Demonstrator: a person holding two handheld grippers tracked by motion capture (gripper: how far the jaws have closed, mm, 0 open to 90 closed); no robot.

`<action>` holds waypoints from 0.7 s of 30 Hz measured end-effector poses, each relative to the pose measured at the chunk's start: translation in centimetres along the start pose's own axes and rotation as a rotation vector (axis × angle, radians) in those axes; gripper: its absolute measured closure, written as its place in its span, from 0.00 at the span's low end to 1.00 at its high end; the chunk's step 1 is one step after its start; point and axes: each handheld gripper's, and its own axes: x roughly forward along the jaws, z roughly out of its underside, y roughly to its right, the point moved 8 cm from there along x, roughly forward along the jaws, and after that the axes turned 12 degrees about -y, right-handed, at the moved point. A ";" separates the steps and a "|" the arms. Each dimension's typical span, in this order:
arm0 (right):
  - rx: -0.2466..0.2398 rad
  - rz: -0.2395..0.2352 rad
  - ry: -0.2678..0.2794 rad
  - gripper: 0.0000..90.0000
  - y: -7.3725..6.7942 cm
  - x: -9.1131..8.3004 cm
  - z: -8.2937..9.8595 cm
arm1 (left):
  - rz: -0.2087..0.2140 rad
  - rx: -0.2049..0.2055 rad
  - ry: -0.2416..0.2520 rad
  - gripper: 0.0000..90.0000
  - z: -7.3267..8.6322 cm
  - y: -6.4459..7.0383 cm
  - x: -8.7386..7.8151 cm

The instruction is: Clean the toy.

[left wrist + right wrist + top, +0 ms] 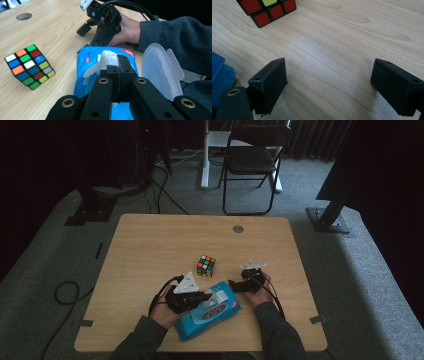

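A blue pack of wet wipes (207, 314) lies near the table's front edge with its clear lid (160, 71) flipped open. My left gripper (118, 63) is shut on the white wipe (107, 58) that sticks up out of the pack's opening; in the high view this gripper (208, 296) sits over the pack's top. My right gripper (332, 85) is open just above bare wood, with nothing between its jaws, just right of the pack (219, 80). From above, the right gripper (235, 285) is at the pack's far right corner. A Rubik's cube (206, 266) stands just beyond the pack.
The wooden table (150, 245) has a round cable hole (238, 228) near its far edge. A black folding chair (252, 160) and stand bases stand on the carpet beyond. Cables trail from both grippers toward the person's sleeves.
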 end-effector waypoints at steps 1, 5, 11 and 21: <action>0.000 0.000 0.000 0.14 0.0 0.0 0.0 | -0.003 0.002 0.001 1.00 -0.1 -0.1 -0.1; 0.000 0.000 -0.001 0.14 0.0 0.0 0.0 | -0.008 0.002 0.012 1.00 -0.4 -0.3 -0.5; 0.000 0.000 -0.001 0.14 0.0 0.0 0.0 | -0.011 -0.001 0.071 1.00 -1.6 -0.6 -1.9; 0.000 0.000 -0.001 0.14 0.0 0.0 0.0 | -0.026 -0.009 0.085 1.00 -1.7 -1.0 -2.2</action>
